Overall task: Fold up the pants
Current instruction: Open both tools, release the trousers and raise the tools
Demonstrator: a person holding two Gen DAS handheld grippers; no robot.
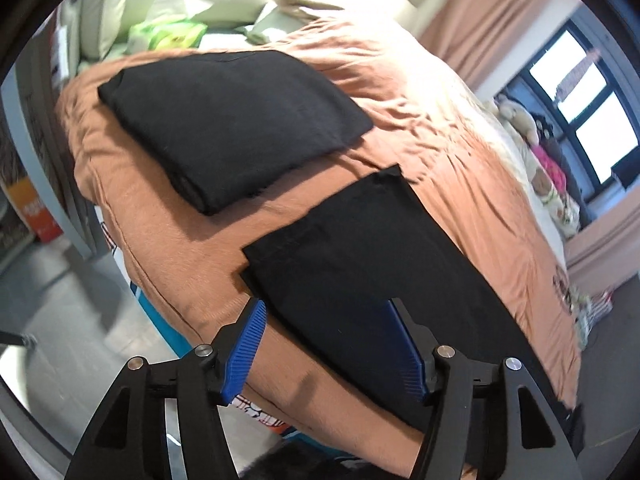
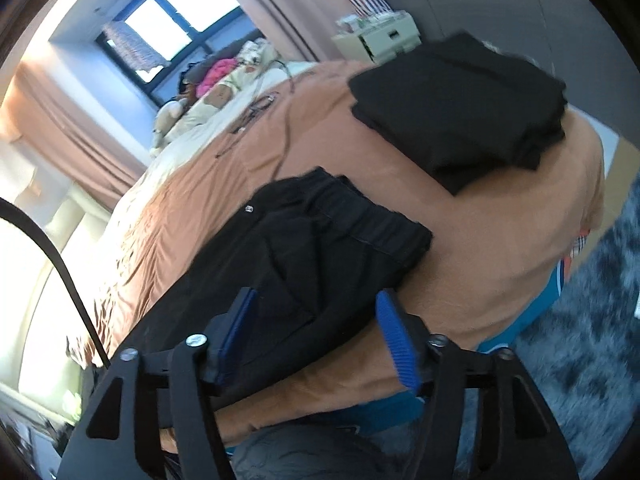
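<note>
Pants [image 2: 320,248] | small white label, unreadable | left gripper [image 1: 324,312] agape | right gripper [image 2: 316,304] agape

Your left gripper [image 1: 325,344] is spread wide over the near edge of the bed, its blue pads [image 1: 245,354] apart and holding nothing. The black pants [image 1: 360,264] lie flat on the orange blanket [image 1: 452,120], running between your fingers and off to the right. Ahead and to the left sits a folded black stack [image 1: 236,124].
</note>
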